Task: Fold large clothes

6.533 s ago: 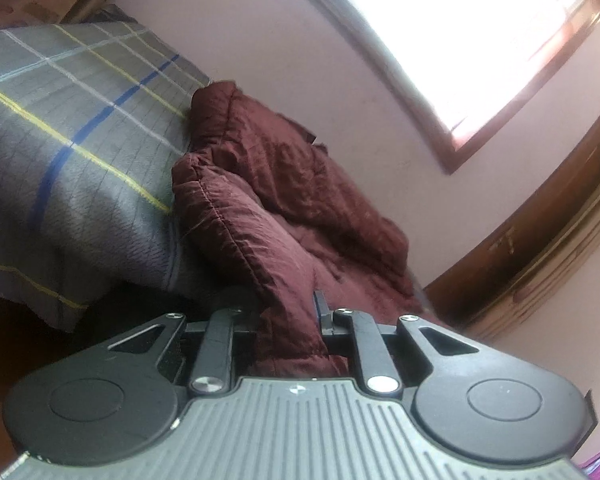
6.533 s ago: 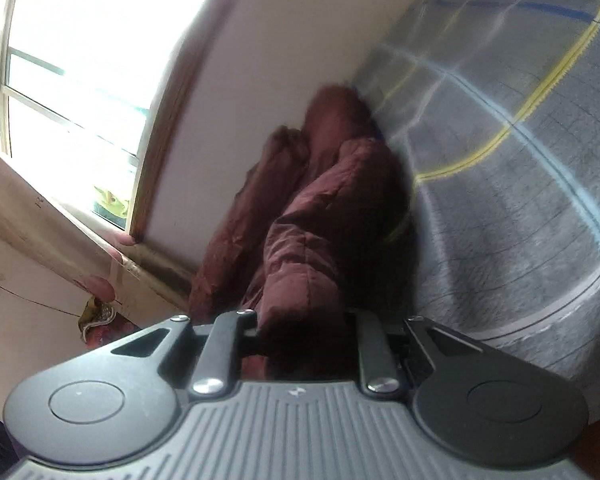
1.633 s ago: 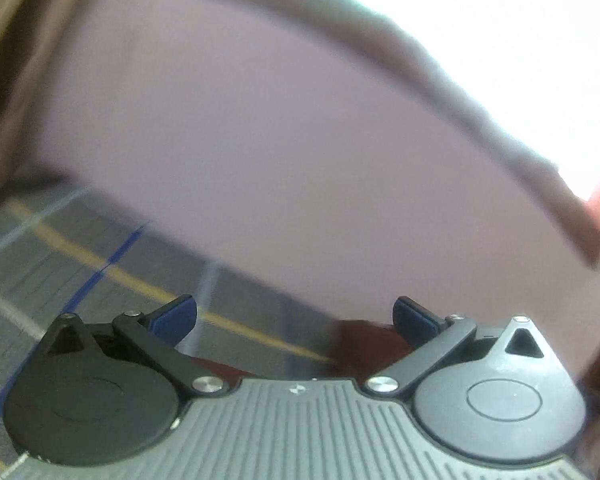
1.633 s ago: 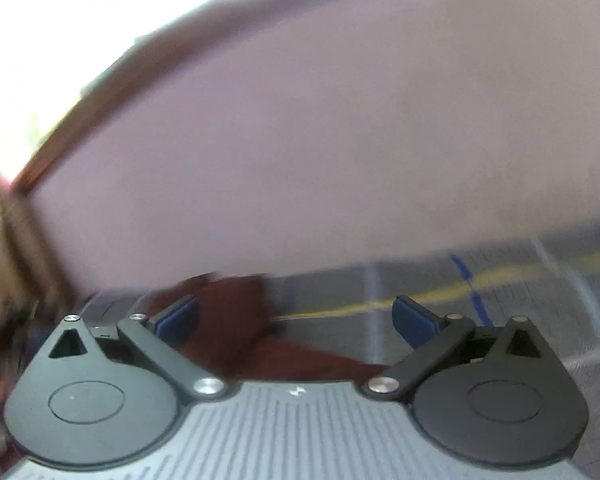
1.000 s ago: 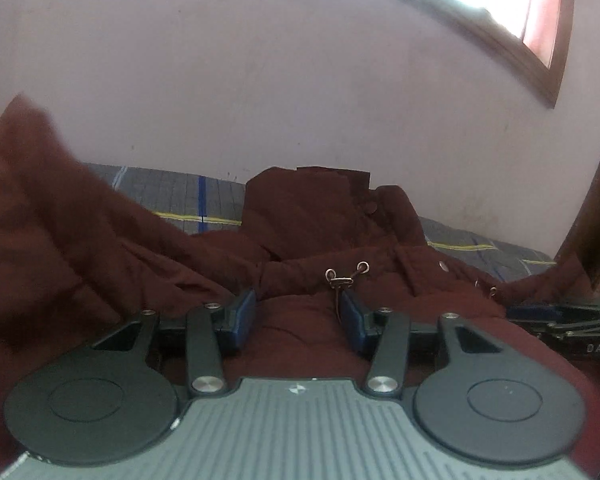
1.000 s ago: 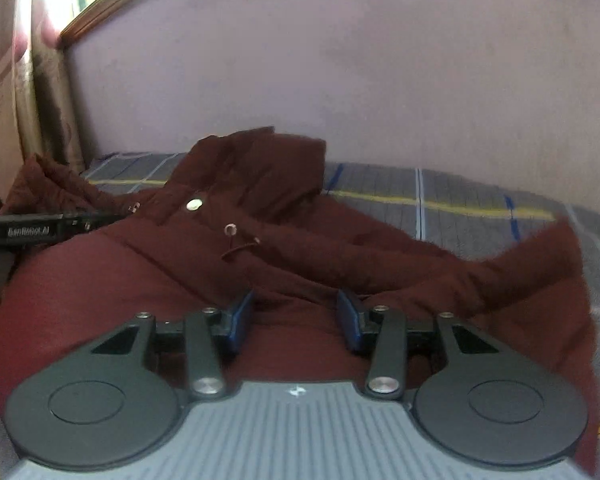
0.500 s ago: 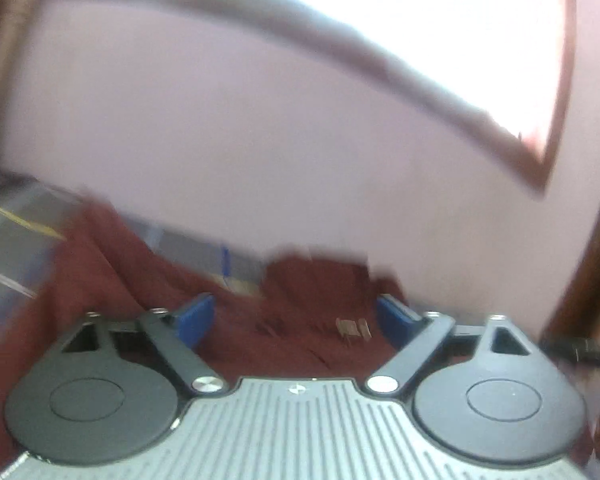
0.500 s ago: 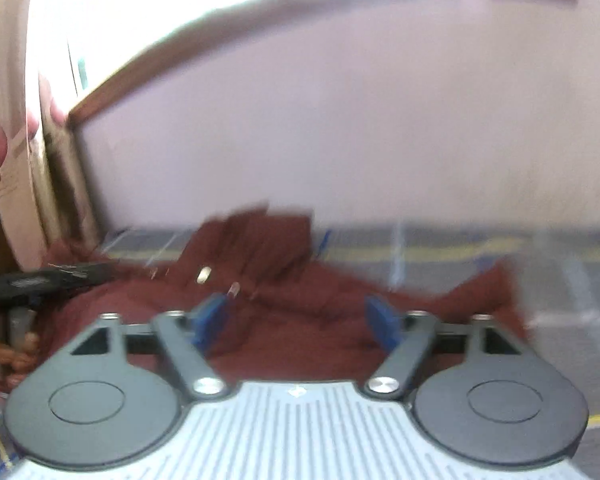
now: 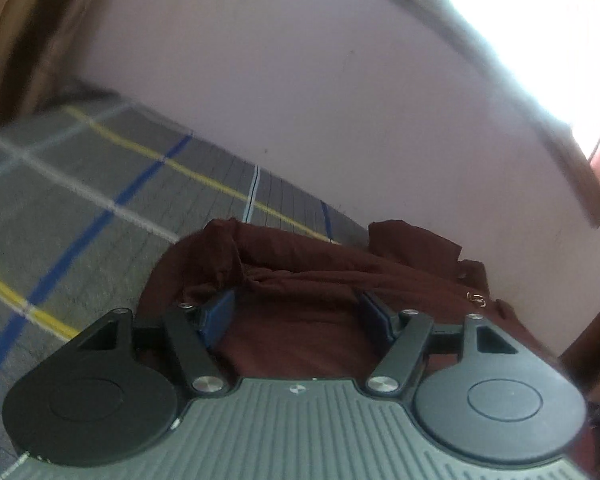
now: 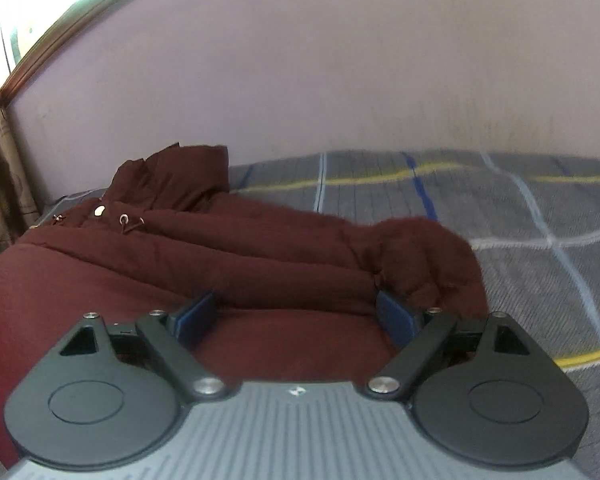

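Both tongs, left tongs [image 9: 298,314] and right tongs [image 10: 296,320], spread wide over the maroon jacket [image 10: 220,248]; no legible writing.

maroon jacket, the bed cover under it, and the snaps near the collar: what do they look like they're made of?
Maroon jacket: likely padded synthetic shell, matte, going by the puffy rolls.
Bed cover: woven fabric, probably cotton blend; grey with a visible ribbed weave and plaid lines.
Snaps: likely metal, small and shiny.

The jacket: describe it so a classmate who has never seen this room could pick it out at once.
Find the grey checked bedspread running along the pale wall. On it, near the wall, lies the jacket, a puffy dark maroon heap. It is the only garment there, with metal snaps near its collar.
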`<action>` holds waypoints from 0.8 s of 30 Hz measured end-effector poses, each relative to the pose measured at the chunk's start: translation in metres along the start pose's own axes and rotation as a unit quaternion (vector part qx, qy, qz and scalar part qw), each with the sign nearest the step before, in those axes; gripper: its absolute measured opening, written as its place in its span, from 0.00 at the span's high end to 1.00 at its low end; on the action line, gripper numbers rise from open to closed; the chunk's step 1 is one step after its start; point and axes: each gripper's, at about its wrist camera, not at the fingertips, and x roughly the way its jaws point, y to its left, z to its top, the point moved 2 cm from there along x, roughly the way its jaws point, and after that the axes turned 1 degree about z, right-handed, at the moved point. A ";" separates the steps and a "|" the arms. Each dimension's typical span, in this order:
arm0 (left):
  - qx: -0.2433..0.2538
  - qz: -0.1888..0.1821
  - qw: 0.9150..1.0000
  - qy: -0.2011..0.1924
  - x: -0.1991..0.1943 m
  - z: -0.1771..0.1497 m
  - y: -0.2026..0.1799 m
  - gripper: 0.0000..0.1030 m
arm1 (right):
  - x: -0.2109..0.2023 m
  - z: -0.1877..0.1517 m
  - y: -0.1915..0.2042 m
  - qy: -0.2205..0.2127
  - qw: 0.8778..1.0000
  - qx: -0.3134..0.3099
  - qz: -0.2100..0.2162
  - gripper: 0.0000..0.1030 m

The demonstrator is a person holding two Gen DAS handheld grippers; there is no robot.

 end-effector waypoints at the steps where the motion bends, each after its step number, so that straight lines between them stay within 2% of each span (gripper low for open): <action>1: -0.004 -0.001 1.000 0.002 0.000 0.000 0.002 0.35 | 0.001 -0.002 0.000 -0.001 1.000 0.000 0.000 0.14; 5: 0.007 0.001 1.000 0.006 -0.010 0.009 -0.003 0.34 | 0.002 0.002 -0.002 0.008 1.000 0.006 0.007 0.14; 6: -0.004 -0.011 1.000 0.005 -0.017 0.015 -0.001 0.32 | -0.001 0.007 -0.003 0.015 1.000 0.012 0.011 0.13; 7: -0.031 -0.037 0.999 -0.001 -0.029 0.022 0.004 0.22 | -0.007 0.013 -0.003 0.020 1.000 0.017 0.009 0.13; 8: -0.053 -0.057 0.997 -0.008 -0.039 0.027 0.010 0.07 | -0.019 0.018 -0.001 0.012 1.000 0.024 0.006 0.12; 9: -0.069 -0.066 0.995 -0.015 -0.050 0.034 0.016 0.01 | -0.036 0.020 0.002 -0.015 0.999 0.030 0.013 0.10; 10: -0.080 -0.070 0.994 -0.024 -0.065 0.041 0.023 0.00 | -0.054 0.020 0.006 -0.047 0.998 0.032 0.034 0.03; 11: -0.086 -0.079 0.993 -0.022 -0.073 0.047 0.029 0.00 | -0.071 0.019 0.011 -0.070 0.996 0.031 0.054 0.01; 15: -0.060 -0.078 0.995 0.026 -0.089 0.056 0.054 0.00 | -0.111 0.000 0.038 -0.104 0.988 0.013 0.113 0.00; 16: -0.057 -0.083 0.994 0.050 -0.090 0.053 0.060 0.00 | -0.117 -0.007 0.047 -0.107 0.986 0.006 0.125 0.00; 18: -0.068 -0.095 0.988 0.098 -0.084 0.042 0.073 0.00 | -0.121 -0.021 0.063 -0.106 0.984 -0.008 0.142 0.00; 22: -0.091 -0.140 0.973 0.158 -0.067 0.017 0.086 0.00 | -0.115 -0.038 0.093 -0.085 0.982 -0.036 0.163 0.00; 23: -0.091 -0.149 0.970 0.166 -0.063 0.009 0.087 0.00 | -0.112 -0.040 0.099 -0.079 0.982 -0.046 0.163 0.00; 24: -0.072 -0.160 0.973 0.153 -0.063 0.006 0.085 0.00 | -0.110 -0.041 0.107 -0.071 0.983 -0.061 0.161 0.00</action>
